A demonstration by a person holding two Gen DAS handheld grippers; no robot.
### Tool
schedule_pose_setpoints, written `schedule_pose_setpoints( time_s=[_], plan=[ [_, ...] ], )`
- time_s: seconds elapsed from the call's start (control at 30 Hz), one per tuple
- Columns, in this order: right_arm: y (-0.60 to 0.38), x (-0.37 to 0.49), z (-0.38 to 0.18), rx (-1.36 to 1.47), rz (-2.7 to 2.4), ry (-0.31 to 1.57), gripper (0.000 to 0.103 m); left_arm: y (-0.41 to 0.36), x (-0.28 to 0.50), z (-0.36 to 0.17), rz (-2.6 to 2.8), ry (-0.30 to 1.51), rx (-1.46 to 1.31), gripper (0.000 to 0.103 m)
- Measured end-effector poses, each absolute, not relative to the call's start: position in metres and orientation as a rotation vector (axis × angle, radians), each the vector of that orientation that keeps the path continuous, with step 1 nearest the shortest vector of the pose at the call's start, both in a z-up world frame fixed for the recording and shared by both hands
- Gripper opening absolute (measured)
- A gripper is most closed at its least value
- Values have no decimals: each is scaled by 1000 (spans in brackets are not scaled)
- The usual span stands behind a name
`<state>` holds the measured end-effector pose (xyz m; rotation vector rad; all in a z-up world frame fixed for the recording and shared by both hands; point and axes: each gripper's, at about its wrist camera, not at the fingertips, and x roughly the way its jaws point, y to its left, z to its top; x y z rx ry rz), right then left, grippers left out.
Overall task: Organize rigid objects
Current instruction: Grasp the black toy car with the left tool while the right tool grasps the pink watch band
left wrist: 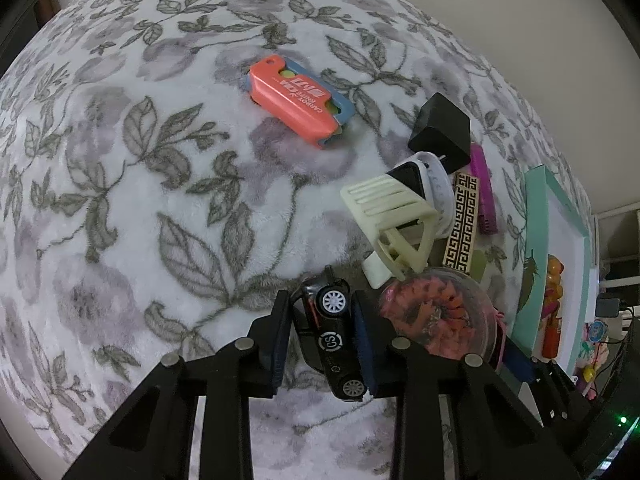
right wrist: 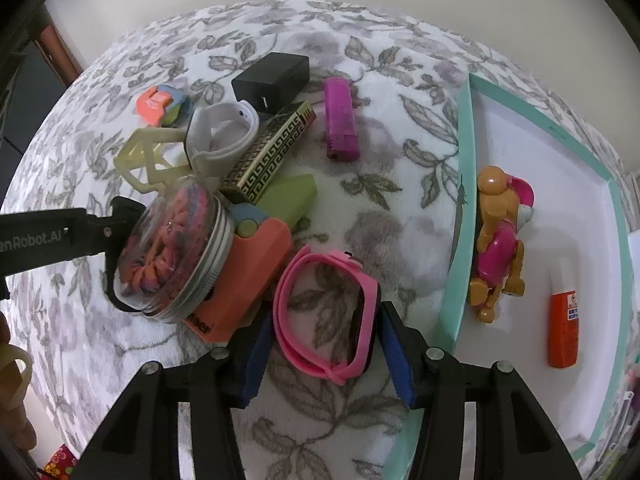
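My left gripper point(left wrist: 322, 312) is shut on a black toy car point(left wrist: 334, 334), held on its side just above the blanket, beside a clear jar of pink pieces point(left wrist: 438, 314). My right gripper point(right wrist: 326, 320) is open with its jaws either side of a pink watch point(right wrist: 330, 312) that lies on the blanket; the pads do not touch it. A mint-edged white tray point(right wrist: 464, 184) to the right holds a toy dog point(right wrist: 500, 240) and an orange glue bottle point(right wrist: 564, 324). The left gripper's arm point(right wrist: 48, 236) shows behind the jar point(right wrist: 172, 248).
A pile lies on the floral blanket point(left wrist: 140, 200): black charger point(right wrist: 272, 80), white watch point(right wrist: 224, 132), cream plastic stand point(left wrist: 394, 216), patterned box point(right wrist: 268, 152), purple lighter point(right wrist: 340, 120), green wedge point(right wrist: 292, 196), orange case point(right wrist: 248, 280). An orange-and-blue case point(left wrist: 300, 104) lies apart.
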<state>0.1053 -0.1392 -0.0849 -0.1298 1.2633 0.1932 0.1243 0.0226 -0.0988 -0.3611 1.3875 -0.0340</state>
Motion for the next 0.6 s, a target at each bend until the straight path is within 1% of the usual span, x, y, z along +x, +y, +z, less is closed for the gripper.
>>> schedule_pose_setpoints(
  time_s=[0.33,0.6],
  plan=[
    [-145,108,-81,-61,198,1276,51,23,125,-99,-39,1383,-364,30],
    [-157,109,-50,-7,213,1211,51,43,126,-87,-21,1340,-408,28]
  ],
)
